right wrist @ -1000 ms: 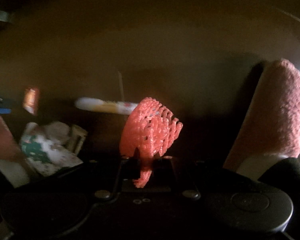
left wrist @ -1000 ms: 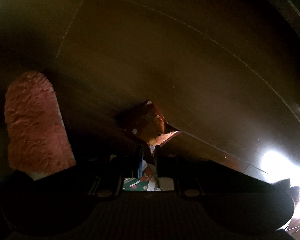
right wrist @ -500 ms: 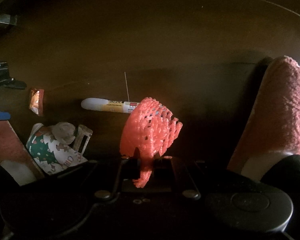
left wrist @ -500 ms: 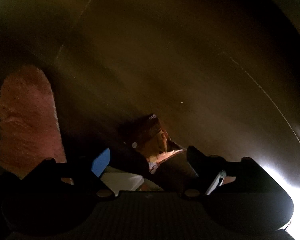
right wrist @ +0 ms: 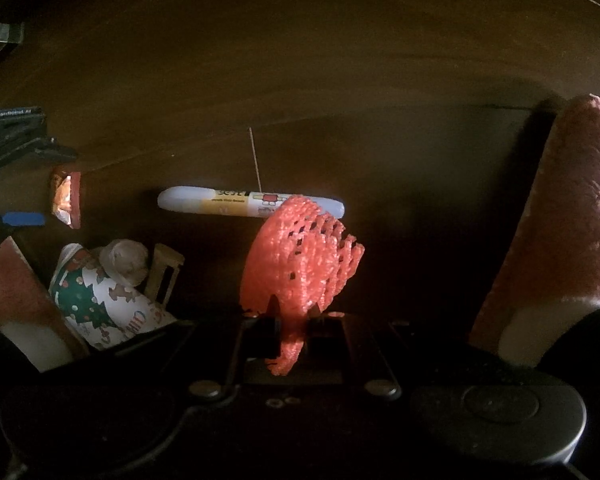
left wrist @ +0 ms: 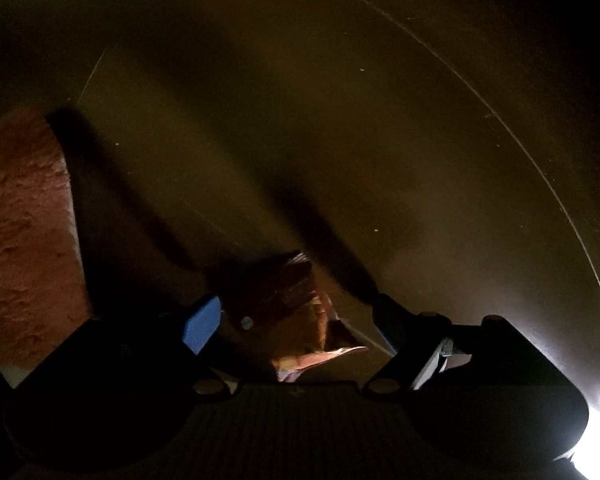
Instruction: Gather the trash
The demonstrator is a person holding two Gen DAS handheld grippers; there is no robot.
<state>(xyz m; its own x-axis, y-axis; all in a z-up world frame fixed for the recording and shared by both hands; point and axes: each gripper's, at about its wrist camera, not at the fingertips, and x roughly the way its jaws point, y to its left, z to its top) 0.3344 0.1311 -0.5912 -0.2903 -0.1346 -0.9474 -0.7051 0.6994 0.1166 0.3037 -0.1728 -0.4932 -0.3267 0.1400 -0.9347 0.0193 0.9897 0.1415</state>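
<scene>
A: How would the trash have handled at that moment?

B: The orange foam net [right wrist: 304,256] was very light, soft and springy. The right gripper [right wrist: 294,320] was pinched shut on its lower edge at bottom centre of the right wrist view, and the rest fanned upward. That thin edge was a fair hold, though such mesh could crush or slip free.

A: And the left side?

B: The left gripper [left wrist: 296,320] had its jaws spread wide, with nothing pressed between them. The foil wrapper [left wrist: 296,304] lay between the 2 fingers near bottom centre of the left wrist view, on the dark surface [left wrist: 340,120]. It looked thin, crinkly and slick, so a pinch across its puffed middle would probably hold better than 1 on a flat corner.

A: Anything else waiting?

B: In the right wrist view, a printed paper cup [right wrist: 100,300] lay tipped at lower left with a crumpled wad [right wrist: 126,260] at its mouth, light and easily crushed. A white tube [right wrist: 220,202] lay flat behind the net, stiffer and smooth.

A: What was hard to make out?

B: Much. The light was dim, the tube's right end was hidden by the net, and the wrapper's lower part was cut off by the gripper body. A fuzzy reddish slipper [right wrist: 572,216] stood at the right edge; whether a foot filled it could not be told.
</scene>
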